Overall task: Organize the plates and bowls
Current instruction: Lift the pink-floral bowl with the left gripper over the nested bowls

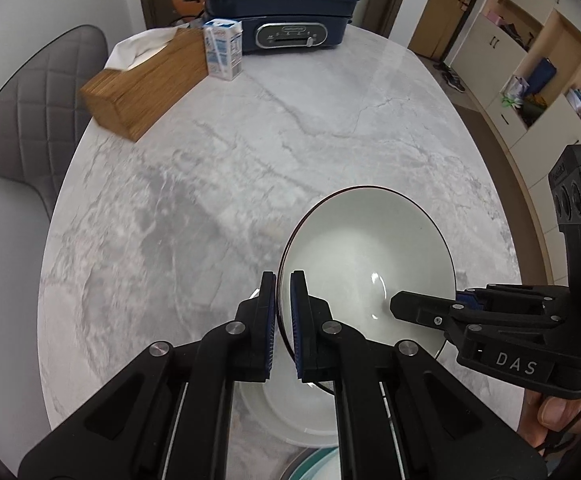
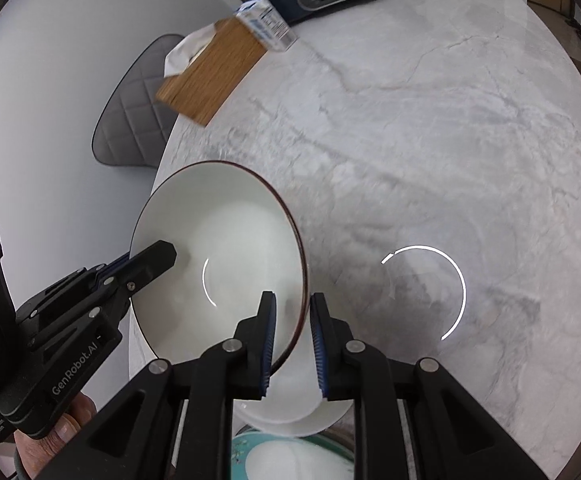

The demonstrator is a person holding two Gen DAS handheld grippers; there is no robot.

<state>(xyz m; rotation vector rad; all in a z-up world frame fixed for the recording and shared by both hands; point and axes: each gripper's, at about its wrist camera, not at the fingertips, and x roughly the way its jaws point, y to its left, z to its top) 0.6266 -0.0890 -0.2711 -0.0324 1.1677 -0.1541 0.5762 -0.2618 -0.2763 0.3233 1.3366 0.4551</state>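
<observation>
A large white bowl with a dark rim is held tilted above the marble table. My left gripper is shut on its left rim; it also shows in the right wrist view. My right gripper straddles the bowl's right rim with its jaws a little apart and a visible gap at the outer pad; it also shows in the left wrist view. Below lie a white plate and a teal-rimmed plate.
On the marble table stand a wooden tissue box, a small milk carton and a blue electric cooker at the far end. A grey chair is on the left, shelving on the right.
</observation>
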